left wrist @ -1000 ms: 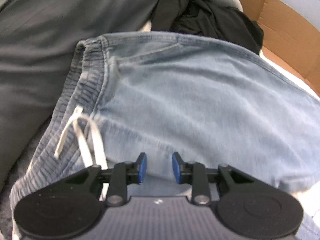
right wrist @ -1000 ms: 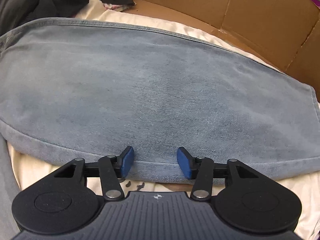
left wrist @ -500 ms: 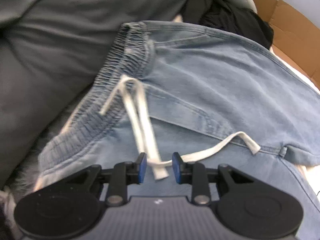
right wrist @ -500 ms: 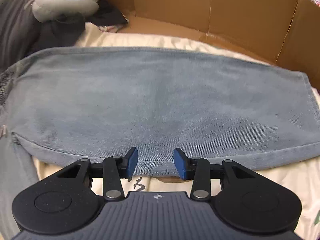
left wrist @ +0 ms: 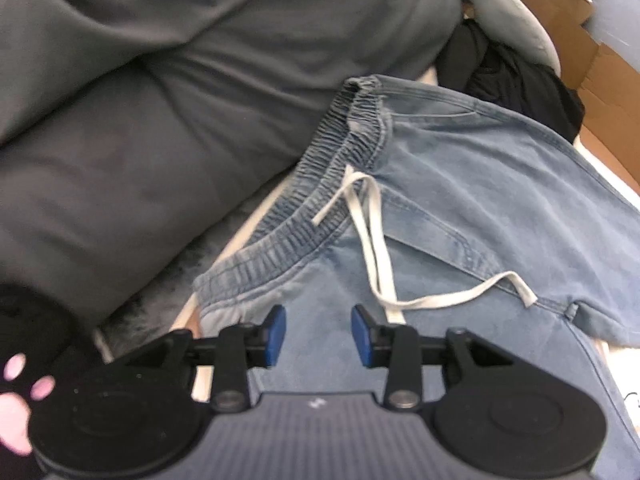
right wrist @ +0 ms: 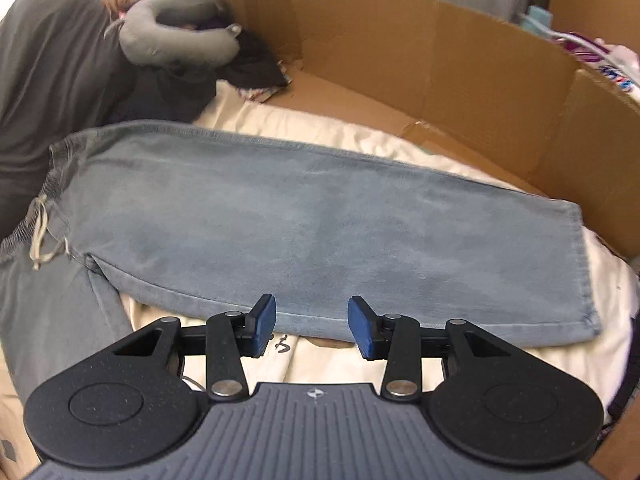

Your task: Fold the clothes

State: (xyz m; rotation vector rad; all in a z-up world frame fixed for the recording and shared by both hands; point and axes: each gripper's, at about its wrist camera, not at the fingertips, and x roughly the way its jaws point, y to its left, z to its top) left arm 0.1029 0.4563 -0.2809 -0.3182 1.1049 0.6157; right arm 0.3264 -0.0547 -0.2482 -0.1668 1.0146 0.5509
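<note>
Light blue denim trousers [right wrist: 320,232] lie flat on a cream sheet [right wrist: 328,136], one leg stretched to the right. Their elastic waistband [left wrist: 320,184] and white drawstring [left wrist: 376,256] show in the left wrist view. My left gripper [left wrist: 319,334] is open and empty, held above the fabric just below the waistband. My right gripper [right wrist: 311,326] is open and empty, held over the near long edge of the leg. The leg's hem [right wrist: 584,272] lies at the right.
A dark grey pillow [left wrist: 160,120] lies left of the waistband. A grey neck pillow [right wrist: 180,40] and dark clothes [left wrist: 512,80] sit at the back. Cardboard walls [right wrist: 440,60] run behind and to the right of the sheet.
Both grippers have drawn back and up from the trousers. The left view has shifted toward the waistband, and the drawstring has come into sight. The right view now takes in the whole leg.
</note>
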